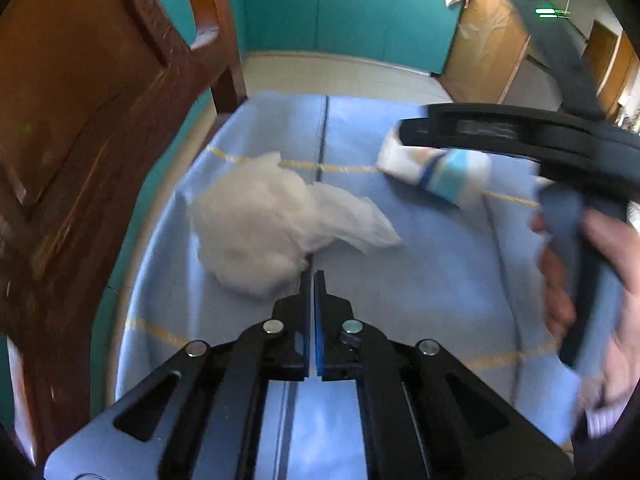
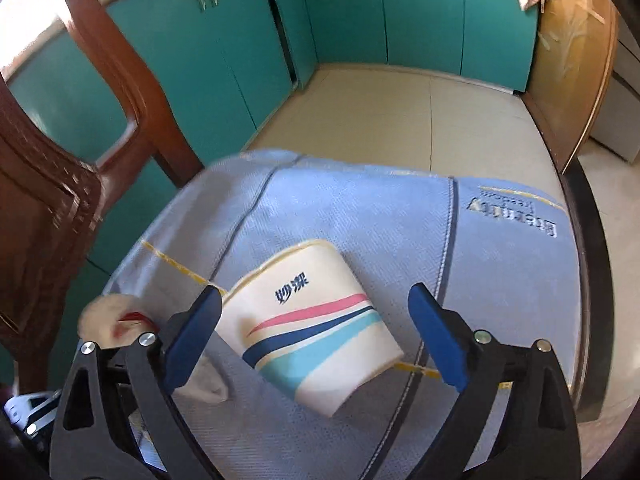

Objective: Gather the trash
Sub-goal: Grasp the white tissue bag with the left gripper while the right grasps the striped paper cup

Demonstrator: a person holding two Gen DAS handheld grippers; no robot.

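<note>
Fingers of the left gripper (image 1: 313, 280) are pressed together with nothing visible between them, tips just beside the near edge of a crumpled white tissue (image 1: 260, 224). Whether the tips catch a fold of it cannot be told. The tissue lies on a light blue mat (image 1: 420, 280) covering the table, left of the dark seam that runs away down the mat's middle. Bare mat lies to the right of the closed fingers, up to the person's hand (image 1: 600, 280) on the right gripper's handle at the right edge of that view.

The right gripper (image 2: 316, 336) stands with its fingers wide apart, one on each side of a paper cup (image 2: 308, 324); neither blue pad touches it. The cup lies on its side across a yellow line on the mat, white with pink, navy and pale blue stripes. Left of the cup, close to the left finger, sits a second pale scrap with red marks (image 2: 116, 316), near the mat's left edge.

Beyond the cup the mat is bare up to its far edge, with printed lettering toward its right side. A dark rim of the table (image 2: 592, 280) shows past the mat on the right. A brown wooden chair (image 2: 60, 208) stands close against the left side. Farther off lie open beige floor (image 2: 400, 112) and teal cabinets (image 2: 420, 20).
</note>
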